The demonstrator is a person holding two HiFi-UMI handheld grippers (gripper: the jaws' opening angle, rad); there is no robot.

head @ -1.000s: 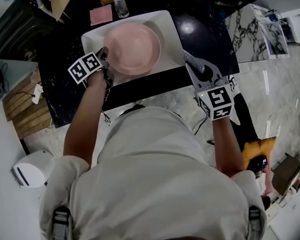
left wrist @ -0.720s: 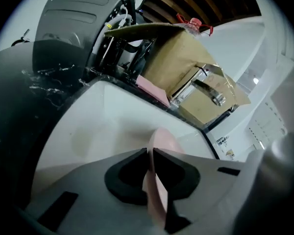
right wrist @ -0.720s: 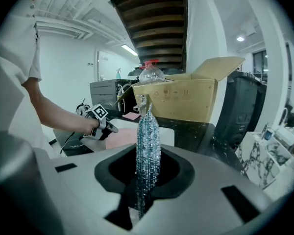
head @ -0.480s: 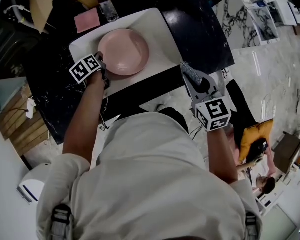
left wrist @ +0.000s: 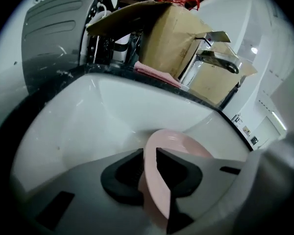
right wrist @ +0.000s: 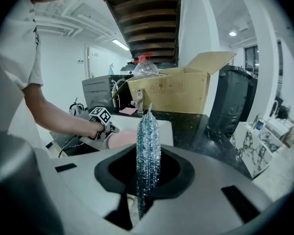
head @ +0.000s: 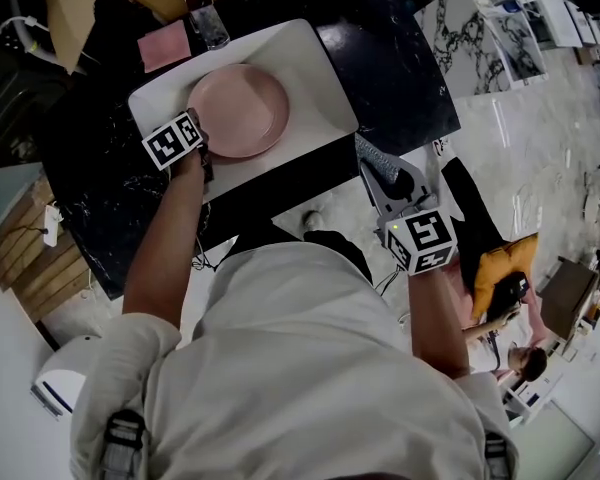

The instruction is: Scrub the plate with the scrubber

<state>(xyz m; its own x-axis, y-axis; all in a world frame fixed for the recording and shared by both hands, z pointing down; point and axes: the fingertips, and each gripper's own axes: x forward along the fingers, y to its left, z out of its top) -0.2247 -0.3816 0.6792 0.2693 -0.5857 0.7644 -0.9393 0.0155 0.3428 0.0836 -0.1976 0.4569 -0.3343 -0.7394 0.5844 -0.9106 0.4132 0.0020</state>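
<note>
Plate [head: 238, 110] prob stiff, slick, breakable, so grip at rim btwn L gripper [left wrist: 148, 154] jaws, just opening off it; R gripper [right wrist: 148, 173] clamps soft, light scrubber [right wrist: 148, 136].

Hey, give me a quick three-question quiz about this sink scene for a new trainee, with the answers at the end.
1. Multiple choice: what is the right gripper clamped on? A) a spoon B) a glittery scrubber C) a cup
2. True or false: the pink plate sits on the black counter.
3. Which gripper has the plate's rim between its jaws?
Key: 1 B. 2 False; it is in the white sink. 3 The left gripper; its jaws have just been opening, with the rim between them.
</note>
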